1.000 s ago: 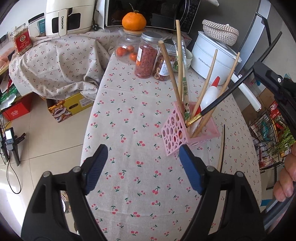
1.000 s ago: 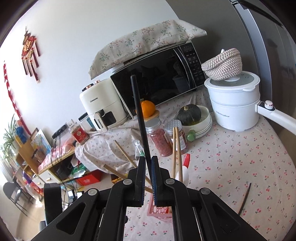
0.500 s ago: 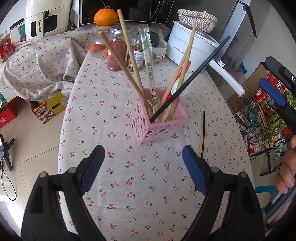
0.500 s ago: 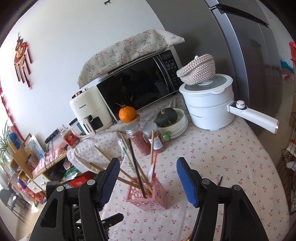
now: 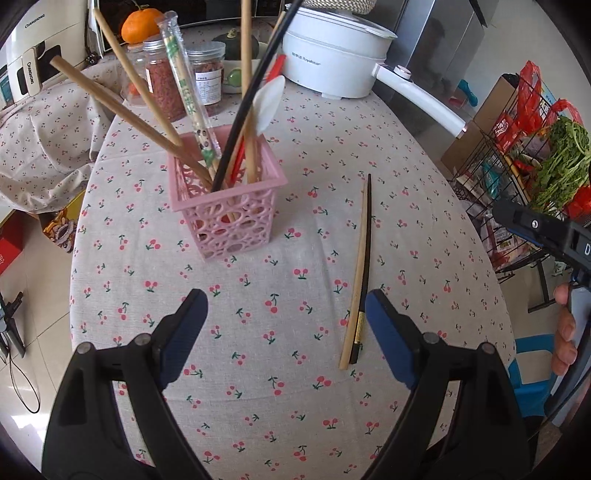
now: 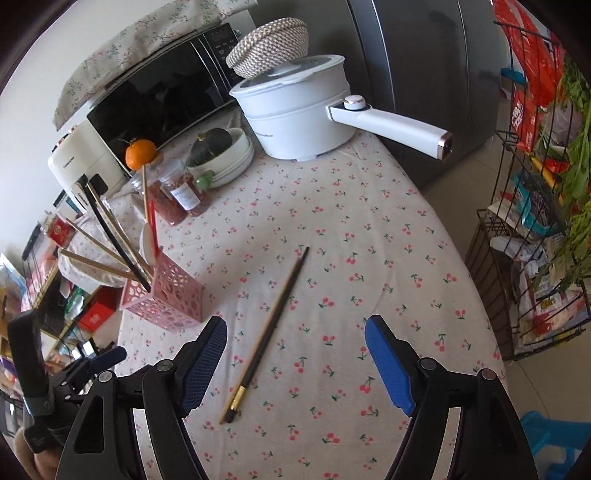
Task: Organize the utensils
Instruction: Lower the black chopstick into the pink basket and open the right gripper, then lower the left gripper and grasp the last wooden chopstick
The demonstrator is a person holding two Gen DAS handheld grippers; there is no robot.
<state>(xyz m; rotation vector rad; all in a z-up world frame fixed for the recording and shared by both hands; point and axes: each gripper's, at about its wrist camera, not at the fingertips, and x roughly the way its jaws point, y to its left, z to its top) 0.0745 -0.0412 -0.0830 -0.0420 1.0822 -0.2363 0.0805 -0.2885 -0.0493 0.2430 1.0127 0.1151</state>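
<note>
A pink lattice basket [image 5: 236, 225] [image 6: 166, 295] stands on the cherry-print tablecloth and holds several wooden chopsticks, a wrapped pair, a white spoon and a black chopstick [image 5: 243, 110]. To its right a loose wooden and black chopstick pair [image 5: 360, 266] [image 6: 273, 325] lies flat side by side. My left gripper [image 5: 286, 332] is open above the cloth, and the pair's near ends lie just inside its right finger. My right gripper [image 6: 295, 362] hovers over the same pair; its jaws are opening, with nothing gripped between them.
A white electric pot [image 6: 295, 122] with a long handle stands at the back, beside jars [image 5: 166, 85], an orange [image 5: 138, 26] and a bowl holding a squash [image 6: 218, 155]. A wire rack of groceries [image 6: 535, 206] stands right of the table edge. A blue stool [image 6: 554, 439] sits below.
The right gripper let go of the black chopstick, which now stands in the basket, and its jaws spread wide. Both grippers moved toward the loose pair on the cloth.
</note>
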